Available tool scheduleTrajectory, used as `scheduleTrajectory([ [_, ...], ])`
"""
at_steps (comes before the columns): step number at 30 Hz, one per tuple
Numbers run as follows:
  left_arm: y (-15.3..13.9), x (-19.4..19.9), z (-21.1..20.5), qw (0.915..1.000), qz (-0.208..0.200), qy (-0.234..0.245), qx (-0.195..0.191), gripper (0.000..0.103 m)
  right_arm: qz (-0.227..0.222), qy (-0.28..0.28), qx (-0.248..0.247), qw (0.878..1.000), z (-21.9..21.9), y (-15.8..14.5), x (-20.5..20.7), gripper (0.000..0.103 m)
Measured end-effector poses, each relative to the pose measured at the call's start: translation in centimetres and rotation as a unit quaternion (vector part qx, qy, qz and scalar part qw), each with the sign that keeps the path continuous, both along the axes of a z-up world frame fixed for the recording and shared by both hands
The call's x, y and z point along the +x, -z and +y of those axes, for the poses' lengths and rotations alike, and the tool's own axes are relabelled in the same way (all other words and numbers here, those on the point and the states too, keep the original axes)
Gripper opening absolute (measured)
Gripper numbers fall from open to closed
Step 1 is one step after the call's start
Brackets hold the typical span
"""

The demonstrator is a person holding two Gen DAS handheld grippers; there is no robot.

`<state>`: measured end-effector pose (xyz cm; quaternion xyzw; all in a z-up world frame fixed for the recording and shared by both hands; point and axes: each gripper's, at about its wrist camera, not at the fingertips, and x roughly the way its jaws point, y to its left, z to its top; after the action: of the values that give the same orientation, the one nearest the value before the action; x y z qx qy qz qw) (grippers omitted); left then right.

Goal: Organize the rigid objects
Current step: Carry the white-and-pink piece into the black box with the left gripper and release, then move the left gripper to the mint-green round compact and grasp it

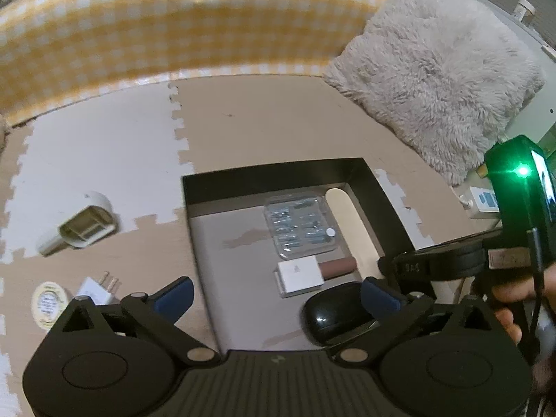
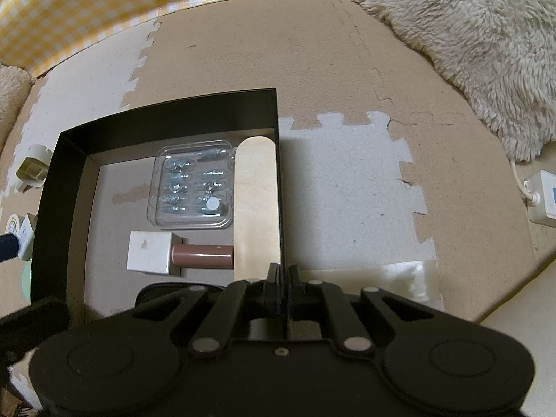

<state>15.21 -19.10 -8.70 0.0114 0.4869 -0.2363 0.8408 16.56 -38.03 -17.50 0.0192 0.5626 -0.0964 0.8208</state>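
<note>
I see a foam puzzle mat (image 2: 347,180) under a fluffy cushion (image 1: 434,80), cut off at the frame edge. On the mat sits the black box (image 2: 73,187); my right gripper (image 2: 283,278) is pinched tight on its right wall. My left gripper (image 1: 274,295) stands wide, nothing between its fingers. Inside the box lie a clear plastic case (image 2: 193,184), its contents too blurred to name, a pale flat stick (image 2: 255,201), a white block (image 2: 149,252) and a brown tube (image 2: 203,256). A glossy black object (image 1: 333,316) is half hidden behind my left gripper. A plug adapter (image 1: 97,290) remains outside.
</note>
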Motion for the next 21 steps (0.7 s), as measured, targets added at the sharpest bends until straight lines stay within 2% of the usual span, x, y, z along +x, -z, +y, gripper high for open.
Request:
scheduleTrajectory([
  [12,-1.8,-0.6,5.0,0.9996,-0.028,0.001,0.003,0.103,0.000,0.000,0.000,1.000,0.0,0.0,0.0,0.006],
  [21,-2.6,0.3,9.7,0.9982,-0.051,-0.026,0.016,0.103,0.000,0.000,-0.001,1.000,0.0,0.0,0.0,0.006],
])
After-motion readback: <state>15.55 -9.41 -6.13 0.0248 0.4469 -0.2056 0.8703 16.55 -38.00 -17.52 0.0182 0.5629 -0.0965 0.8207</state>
